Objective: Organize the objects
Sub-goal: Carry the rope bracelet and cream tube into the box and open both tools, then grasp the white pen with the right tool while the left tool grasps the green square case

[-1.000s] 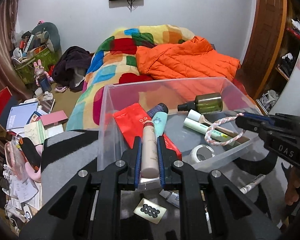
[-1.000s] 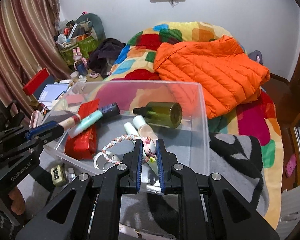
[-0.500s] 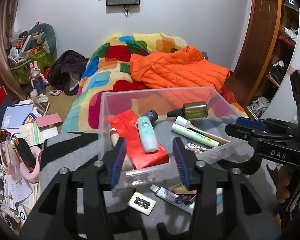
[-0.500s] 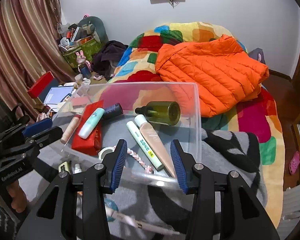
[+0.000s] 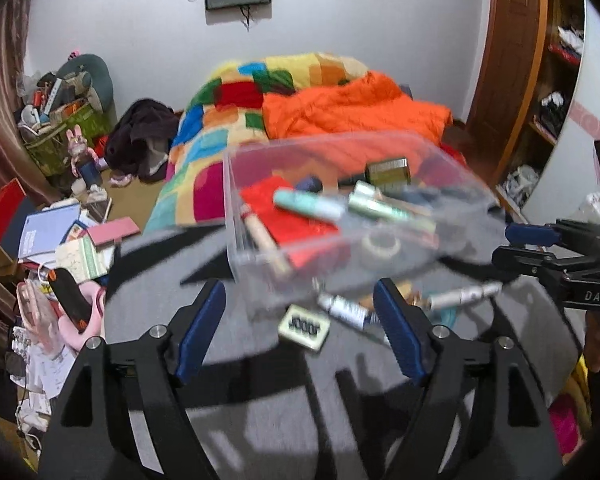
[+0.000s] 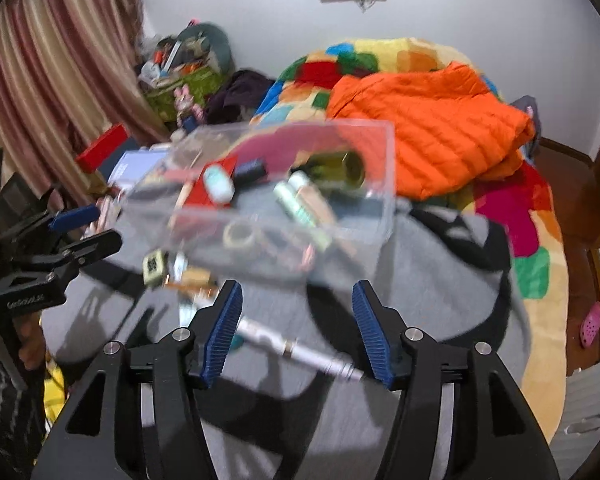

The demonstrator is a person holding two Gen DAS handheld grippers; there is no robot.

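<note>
A clear plastic bin point(image 5: 236, 200) stands on a grey blanket and holds a red pouch point(image 5: 296, 220), a teal tube point(image 5: 308, 204), a beige tube point(image 5: 264, 240), a green bottle point(image 5: 388, 170) and a tape roll point(image 5: 380, 244). My left gripper point(image 5: 298, 292) is back from the bin's near wall, its jaws opening, with nothing between the pads. A small dotted tin point(image 5: 304, 326) lies just beyond it. My right gripper point(image 6: 296, 296) is also opening and empty, short of the bin point(image 6: 388, 184). A silver pen point(image 6: 300, 350) lies on the blanket between its fingers.
Behind the bin is a bed with a patchwork quilt point(image 5: 236, 120) and an orange jacket point(image 6: 428, 128). Books, papers and a pink item point(image 5: 72, 240) clutter the floor at left. A wooden wardrobe point(image 5: 512, 80) stands at right. Loose tubes point(image 5: 344, 308) lie before the bin.
The left gripper let go of the beige tube and the right let go of the rope. Both opened and drew back out of the bin.
</note>
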